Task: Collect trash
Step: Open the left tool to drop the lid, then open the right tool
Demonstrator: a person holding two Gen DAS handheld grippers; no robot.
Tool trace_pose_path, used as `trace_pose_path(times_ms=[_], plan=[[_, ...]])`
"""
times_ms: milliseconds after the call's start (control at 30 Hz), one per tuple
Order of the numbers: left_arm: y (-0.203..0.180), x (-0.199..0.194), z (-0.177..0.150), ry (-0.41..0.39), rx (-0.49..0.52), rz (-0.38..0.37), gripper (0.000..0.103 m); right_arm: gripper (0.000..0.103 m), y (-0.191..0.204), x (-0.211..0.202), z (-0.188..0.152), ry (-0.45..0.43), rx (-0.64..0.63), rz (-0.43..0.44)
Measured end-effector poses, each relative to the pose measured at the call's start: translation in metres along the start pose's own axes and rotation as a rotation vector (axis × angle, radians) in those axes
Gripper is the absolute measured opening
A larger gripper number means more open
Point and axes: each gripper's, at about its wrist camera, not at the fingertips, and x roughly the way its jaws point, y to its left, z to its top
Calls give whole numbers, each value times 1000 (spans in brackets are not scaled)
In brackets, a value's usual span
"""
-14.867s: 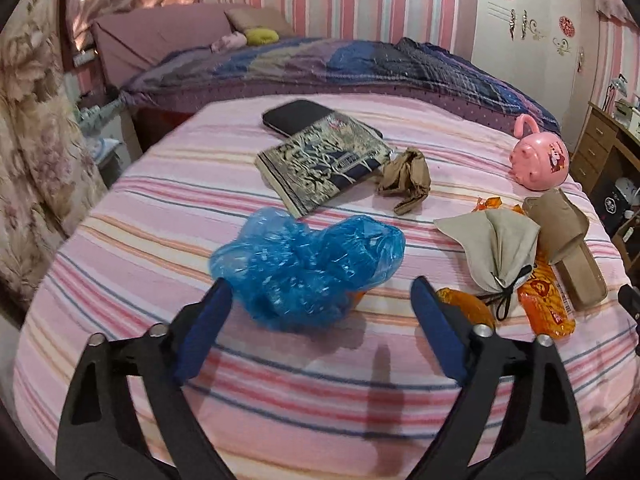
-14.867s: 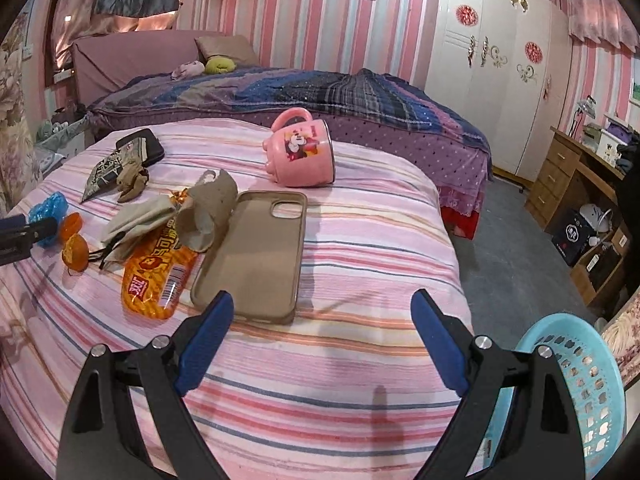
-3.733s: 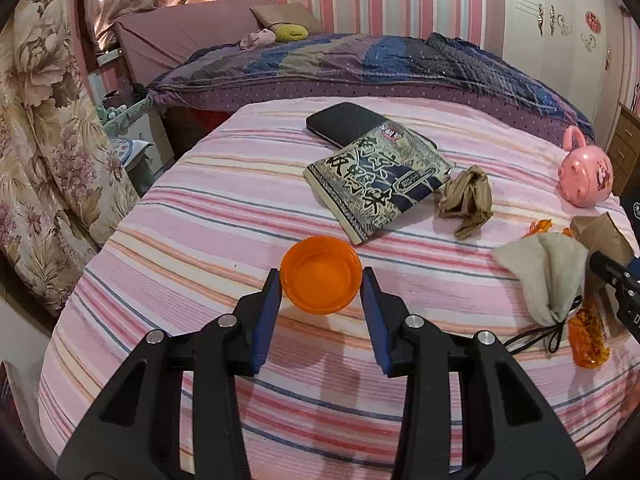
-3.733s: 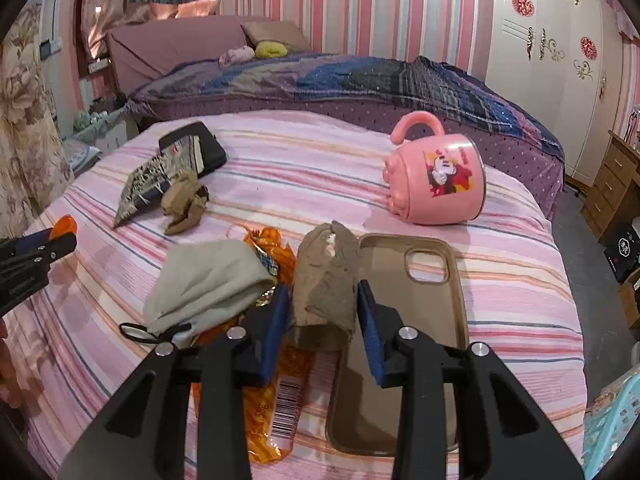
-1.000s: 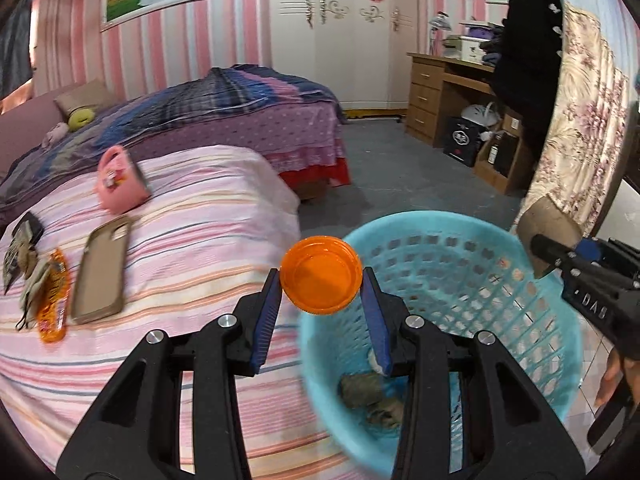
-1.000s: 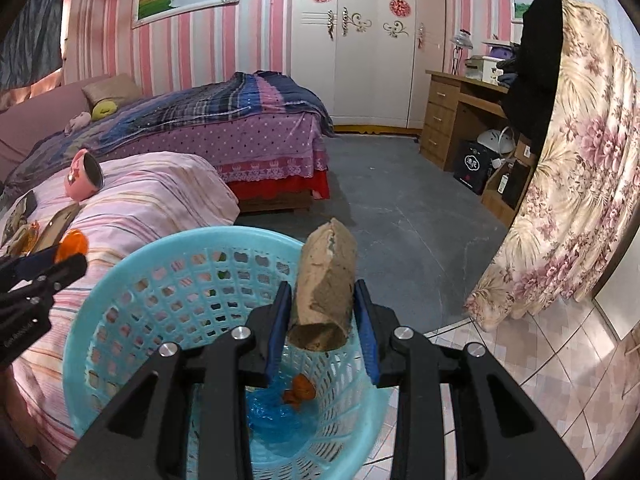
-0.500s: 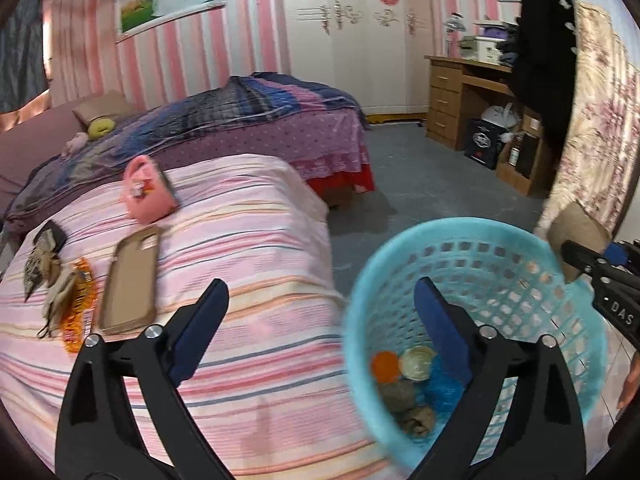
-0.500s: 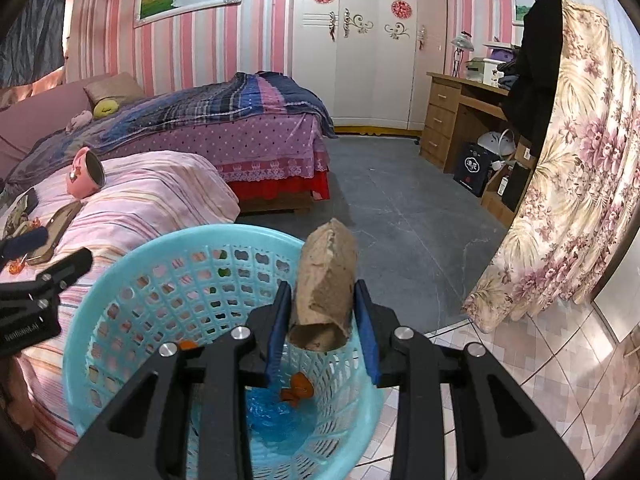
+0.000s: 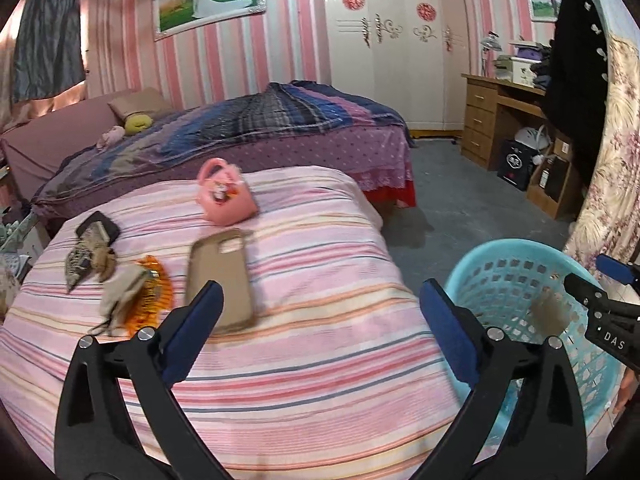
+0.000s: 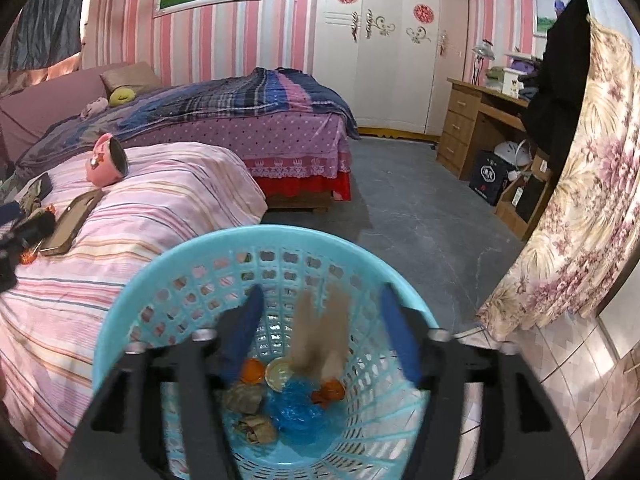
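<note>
The light blue trash basket (image 10: 160,280) stands on the floor beside the bed, also in the left wrist view as the basket (image 9: 516,280). My right gripper (image 10: 322,332) hangs over its mouth with its jaws opening. A brown paper wad (image 10: 320,328), blurred, drops between them clear of both pads. On the basket's bottom lie an orange lid (image 10: 252,370), a blue plastic bag (image 10: 296,404) and brown wads (image 10: 248,400). My left gripper (image 9: 320,328) is over the striped bed, its jaws still opening wide with nothing between them. An orange snack wrapper (image 9: 154,300) lies ahead of it.
On the bed (image 9: 320,380) lie a tan phone case (image 9: 220,276), a pink mug (image 9: 224,192), a beige cloth (image 9: 120,296), a dark packet (image 9: 80,260) and a brown wad (image 9: 105,260). A floral curtain (image 10: 580,220) hangs right of the basket. A wooden desk (image 10: 480,120) stands beyond grey floor.
My left gripper opened, dropped the orange lid into the basket and swung left toward the bed. My right gripper has just opened and the brown wad is falling.
</note>
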Motion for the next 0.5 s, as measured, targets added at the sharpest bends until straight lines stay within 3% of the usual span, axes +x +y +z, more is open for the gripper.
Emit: trace_pose_path(times_ms=[133, 500], plan=[[26, -7, 0, -13, -7, 40, 97, 83, 13, -2, 2, -7, 11, 16], [106, -13, 0, -18, -41, 145, 97, 95, 59, 1, 16, -19, 24, -4]])
